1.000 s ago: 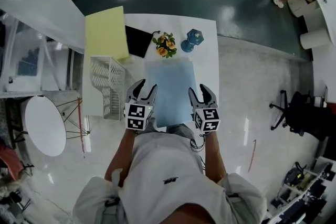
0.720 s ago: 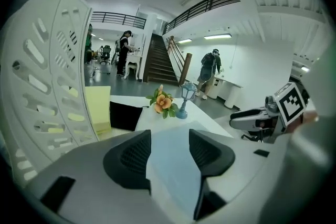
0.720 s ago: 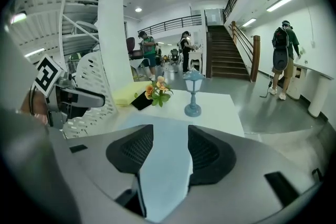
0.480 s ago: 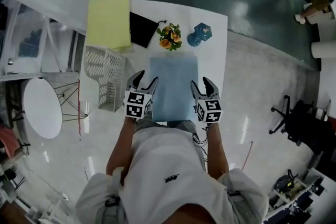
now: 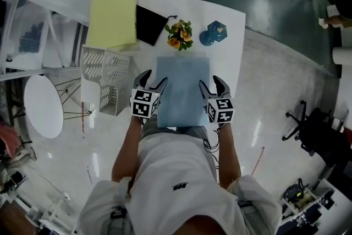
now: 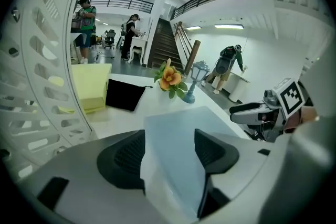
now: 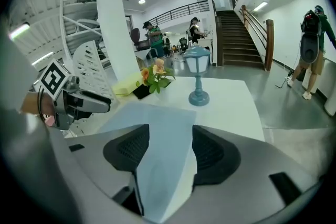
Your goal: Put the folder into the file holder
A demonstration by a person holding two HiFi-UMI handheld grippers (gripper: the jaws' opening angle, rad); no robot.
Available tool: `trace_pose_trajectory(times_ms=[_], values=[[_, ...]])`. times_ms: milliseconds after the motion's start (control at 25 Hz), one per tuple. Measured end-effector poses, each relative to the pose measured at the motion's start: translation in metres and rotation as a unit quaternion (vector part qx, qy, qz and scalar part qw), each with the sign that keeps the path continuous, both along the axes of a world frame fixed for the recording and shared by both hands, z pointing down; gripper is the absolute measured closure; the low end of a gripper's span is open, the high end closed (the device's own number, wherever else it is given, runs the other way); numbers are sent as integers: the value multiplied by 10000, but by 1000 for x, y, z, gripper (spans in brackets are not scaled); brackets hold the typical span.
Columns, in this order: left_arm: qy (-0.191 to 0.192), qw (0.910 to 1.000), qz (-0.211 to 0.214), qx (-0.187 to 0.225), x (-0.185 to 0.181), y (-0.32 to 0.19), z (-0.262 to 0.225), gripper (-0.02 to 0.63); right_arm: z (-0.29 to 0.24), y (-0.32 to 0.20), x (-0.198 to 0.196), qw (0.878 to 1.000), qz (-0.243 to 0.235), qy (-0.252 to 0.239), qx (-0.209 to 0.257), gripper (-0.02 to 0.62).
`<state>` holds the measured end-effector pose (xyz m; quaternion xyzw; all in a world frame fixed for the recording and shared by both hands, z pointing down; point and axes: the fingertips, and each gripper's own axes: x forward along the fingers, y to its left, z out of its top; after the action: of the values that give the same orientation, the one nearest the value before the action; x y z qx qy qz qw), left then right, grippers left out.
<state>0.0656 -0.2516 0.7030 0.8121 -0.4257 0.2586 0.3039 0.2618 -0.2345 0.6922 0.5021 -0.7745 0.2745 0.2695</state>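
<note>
A pale blue folder (image 5: 183, 91) lies on the white table (image 5: 234, 52), its near end over the front edge. My left gripper (image 5: 153, 79) stands at its near left edge and my right gripper (image 5: 210, 82) at its near right edge. In the left gripper view the folder (image 6: 178, 128) runs between the jaws of the left gripper (image 6: 169, 147), which have just been opening; the pads stand off it. The right gripper (image 7: 167, 149) has also been opening, with the folder (image 7: 152, 118) loose between its pads. The white mesh file holder (image 5: 107, 82) sits at the table's left edge.
At the back of the table are a yellow folder (image 5: 113, 14), a black pouch (image 5: 149, 25), a small flower pot (image 5: 179, 34) and a blue lantern (image 5: 215, 32). A round white side table (image 5: 43, 104) stands on the floor to the left. People stand far off.
Both grippers have come down with the blue folder, which now lies on the table. Both pairs of jaws stand wider apart than before.
</note>
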Motion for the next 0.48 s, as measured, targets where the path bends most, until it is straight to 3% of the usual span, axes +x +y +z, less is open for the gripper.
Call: trace_pose_trajectory(times_ms=[240, 480], values=[[43, 9996, -56, -276, 3, -1, 21, 277, 17, -7, 0, 9998, -117, -22, -173, 353], [80, 9984, -20, -553, 6, 1, 38, 251, 33, -9, -2, 9989, -196, -139, -412, 307]])
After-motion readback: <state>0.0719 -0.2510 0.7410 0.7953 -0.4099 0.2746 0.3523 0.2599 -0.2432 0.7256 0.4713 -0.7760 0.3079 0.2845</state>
